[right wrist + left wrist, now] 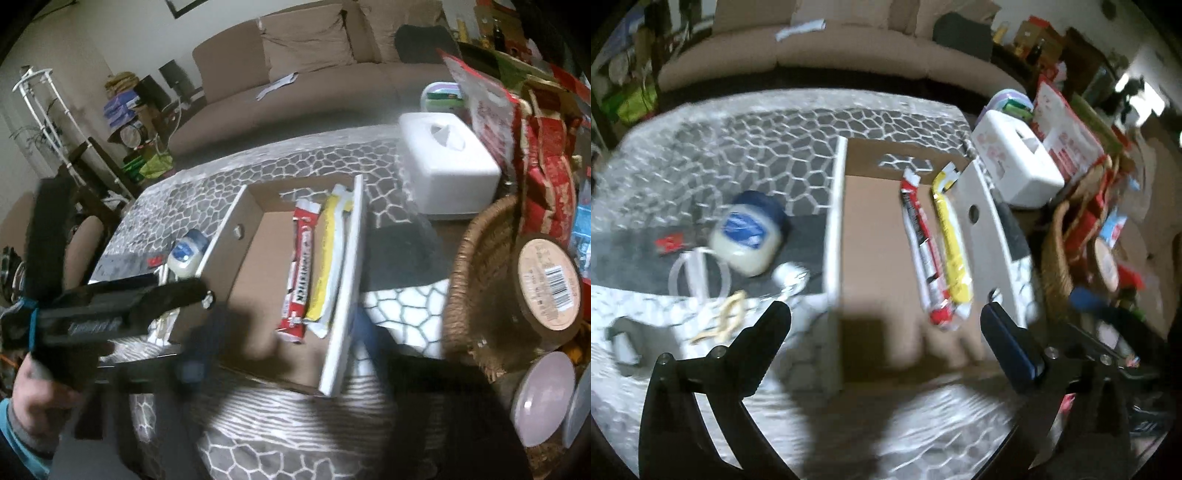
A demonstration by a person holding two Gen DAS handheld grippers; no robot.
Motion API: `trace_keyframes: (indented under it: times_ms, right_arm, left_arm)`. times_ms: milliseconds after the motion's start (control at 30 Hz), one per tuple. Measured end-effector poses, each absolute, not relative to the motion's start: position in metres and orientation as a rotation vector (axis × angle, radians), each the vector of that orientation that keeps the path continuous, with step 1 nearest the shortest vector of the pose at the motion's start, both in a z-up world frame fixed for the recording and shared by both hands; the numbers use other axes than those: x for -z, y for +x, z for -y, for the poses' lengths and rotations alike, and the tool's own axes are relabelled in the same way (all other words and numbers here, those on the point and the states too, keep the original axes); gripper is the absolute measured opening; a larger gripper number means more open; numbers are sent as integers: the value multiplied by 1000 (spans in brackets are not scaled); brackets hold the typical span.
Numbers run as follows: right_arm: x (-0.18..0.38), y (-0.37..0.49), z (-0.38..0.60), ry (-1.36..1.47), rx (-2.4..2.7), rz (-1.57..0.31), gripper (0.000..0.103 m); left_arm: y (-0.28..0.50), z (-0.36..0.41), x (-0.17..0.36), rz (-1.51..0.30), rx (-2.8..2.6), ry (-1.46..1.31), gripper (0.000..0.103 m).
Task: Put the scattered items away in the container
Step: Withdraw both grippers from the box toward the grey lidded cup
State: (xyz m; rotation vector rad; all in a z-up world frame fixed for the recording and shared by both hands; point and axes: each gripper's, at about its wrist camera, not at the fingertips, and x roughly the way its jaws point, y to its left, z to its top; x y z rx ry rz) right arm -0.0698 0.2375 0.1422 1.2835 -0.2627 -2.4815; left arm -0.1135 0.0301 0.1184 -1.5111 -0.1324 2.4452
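Observation:
An open cardboard box with white side walls (834, 221) (347, 277) lies on the patterned table. Inside it, side by side, are a red-and-white packet (919, 236) (301, 269) and a yellow packet (951, 240) (325, 266). Left of the box, a blue-lidded jar of pale jelly (748, 236) (186, 254) lies on its side among small loose items. My left gripper (886, 314) hangs open over the box's near left part with nothing between its fingers. My right gripper (284, 350) is blurred at the box's near edge, fingers wide apart and holding nothing.
Beside the jar lie a red scrap (670, 242), a clear ring (698, 273), beige bands (727, 317) and a small white piece (790, 275). A white tissue box (447, 166) and a full wicker basket (465, 295) crowd the right. A sofa (314, 85) stands behind.

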Motion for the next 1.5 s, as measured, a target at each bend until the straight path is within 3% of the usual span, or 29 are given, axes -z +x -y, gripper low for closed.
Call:
trace_keyframes:
  times_ms: [333, 633, 867, 1000, 1100, 1233, 1500]
  right_arm:
    - [-145, -56, -199, 1260, 2521, 137, 103]
    - [-150, -40, -168, 1241, 2534, 129, 103]
    - [-148, -30, -136, 1233, 2505, 118, 103]
    - [-151, -29, -115, 1194, 2483, 85, 103]
    - [-154, -30, -102, 1170, 2467, 84, 103]
    - [-157, -32, -85, 1146, 2432, 109, 103]
    - [-159, -34, -76, 1133, 2390, 138, 103]
  left_arm:
    - [-51, 29, -132, 25, -2562, -1499, 103]
    - [-17, 100, -125, 164, -2619, -1529, 103]
    - [-3, 159, -131, 309, -2718, -1340, 103]
    - [6, 193, -135, 238, -2873, -1165, 103]
    - [-1, 219, -127, 241, -2901, -1161, 103]
    - [-12, 246, -109, 373, -2876, -1190, 103]
    - [-30, 200, -80, 150, -2762, -1175, 103]
